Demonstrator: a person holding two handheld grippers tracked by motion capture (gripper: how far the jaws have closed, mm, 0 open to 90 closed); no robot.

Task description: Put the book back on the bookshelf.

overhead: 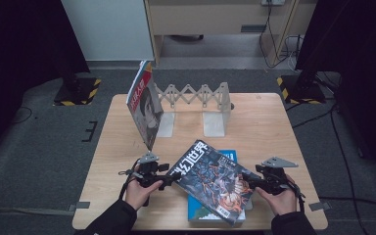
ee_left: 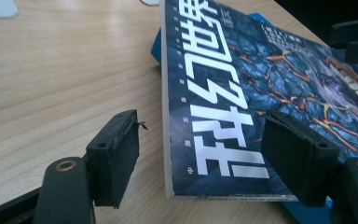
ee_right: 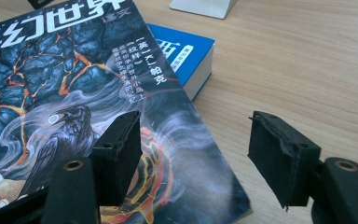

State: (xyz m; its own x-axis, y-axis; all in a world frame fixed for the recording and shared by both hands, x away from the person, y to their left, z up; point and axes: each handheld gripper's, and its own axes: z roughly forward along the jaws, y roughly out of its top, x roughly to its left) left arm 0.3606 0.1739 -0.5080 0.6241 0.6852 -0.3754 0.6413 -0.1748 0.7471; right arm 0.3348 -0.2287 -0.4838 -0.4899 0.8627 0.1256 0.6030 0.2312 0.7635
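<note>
The dark magazine [overhead: 210, 181] lies face up on the blue book [overhead: 225, 159], near the front edge of the desk [overhead: 269, 127], between the two grippers. The left gripper [overhead: 174, 177] stands at the magazine's spine edge. In the left gripper view, its jaws are open and straddle that edge [ee_left: 168, 140]: one pad sits over the cover, the other stands clear beside the spine, over bare wood. The right gripper [overhead: 247, 182] stands at the opposite edge. In the right gripper view, its jaws are also open: one pad is over the cover [ee_right: 74, 116], the other stands off the magazine's edge, above the desk [ee_right: 307, 70]. No pad is seen pressing on the magazine.

Count: two magazines, one blue book, one bookend rack, two grippers. The second magazine [overhead: 144, 105] stands tilted against the expandable bookend rack [overhead: 200, 100] at the rear of the desk.

The desk is light wood. The floor [overhead: 39, 147] is grey carpet; hazard-striped stand bases [overhead: 76, 90] sit on either side.
</note>
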